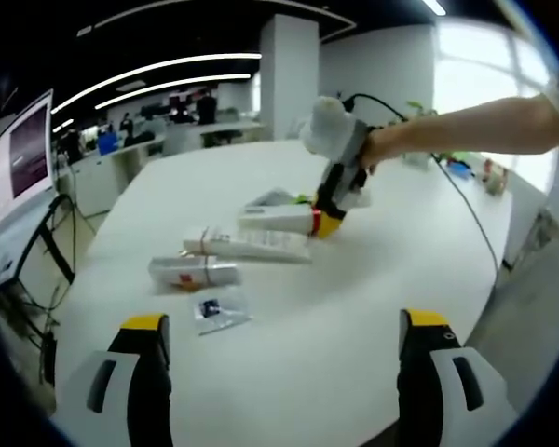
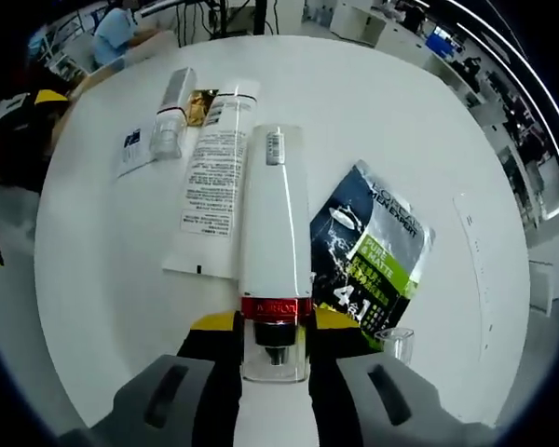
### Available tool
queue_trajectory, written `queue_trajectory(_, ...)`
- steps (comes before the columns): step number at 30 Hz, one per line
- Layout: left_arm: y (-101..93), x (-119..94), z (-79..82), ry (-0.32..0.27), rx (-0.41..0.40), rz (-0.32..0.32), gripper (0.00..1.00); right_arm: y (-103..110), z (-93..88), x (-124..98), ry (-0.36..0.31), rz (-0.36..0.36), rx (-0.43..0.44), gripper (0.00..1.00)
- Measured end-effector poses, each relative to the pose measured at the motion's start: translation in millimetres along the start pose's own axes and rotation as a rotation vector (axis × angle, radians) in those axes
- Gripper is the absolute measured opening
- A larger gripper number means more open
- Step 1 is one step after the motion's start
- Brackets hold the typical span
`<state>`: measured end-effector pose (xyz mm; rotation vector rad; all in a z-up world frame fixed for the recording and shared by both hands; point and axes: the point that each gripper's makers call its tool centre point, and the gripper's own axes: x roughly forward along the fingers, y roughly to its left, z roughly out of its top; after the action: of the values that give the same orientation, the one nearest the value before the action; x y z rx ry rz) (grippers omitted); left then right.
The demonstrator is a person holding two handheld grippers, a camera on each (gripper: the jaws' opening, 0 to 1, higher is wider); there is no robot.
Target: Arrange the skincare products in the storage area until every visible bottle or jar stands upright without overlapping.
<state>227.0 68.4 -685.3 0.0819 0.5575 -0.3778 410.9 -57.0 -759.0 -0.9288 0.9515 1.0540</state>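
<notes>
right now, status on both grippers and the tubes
Left gripper open, hovering. Right gripper shut on white tube, lying flat. Sachet touching beside it. Two more tubes down.

tubes (image 2: 276, 256): 3 | sachets (image 2: 373, 251): 2 | monitor (image 1: 20, 154): 1 | table (image 2: 401, 121): 1

"4 in 1" on the dark green-and-white sachet (image 2: 373, 253)

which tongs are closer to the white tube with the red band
Right. The right tongs are closed around the white tube with the red band at its clear cap end. The left tongs hang open over bare table, well short of it.
</notes>
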Motion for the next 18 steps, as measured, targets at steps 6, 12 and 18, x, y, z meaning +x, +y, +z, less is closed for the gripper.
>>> queue_trajectory(6, -1.9, 0, 0.6, -0.002, 0.008, -0.005, 0.94, -2, -0.1, -15, -0.002, -0.065, -0.08, 0.26)
queue_trajectory(12, -3.6, 0, 0.0, 0.002, 0.01, -0.01, 0.94, -2, -4.5, -25, 0.009, -0.113, -0.148, 0.26)
queue_trajectory(18, -4.6, 0, 0.0, 0.003, 0.016, -0.013, 0.94, 3, -8.2, -36, 0.006, -0.148, -0.213, 0.26)
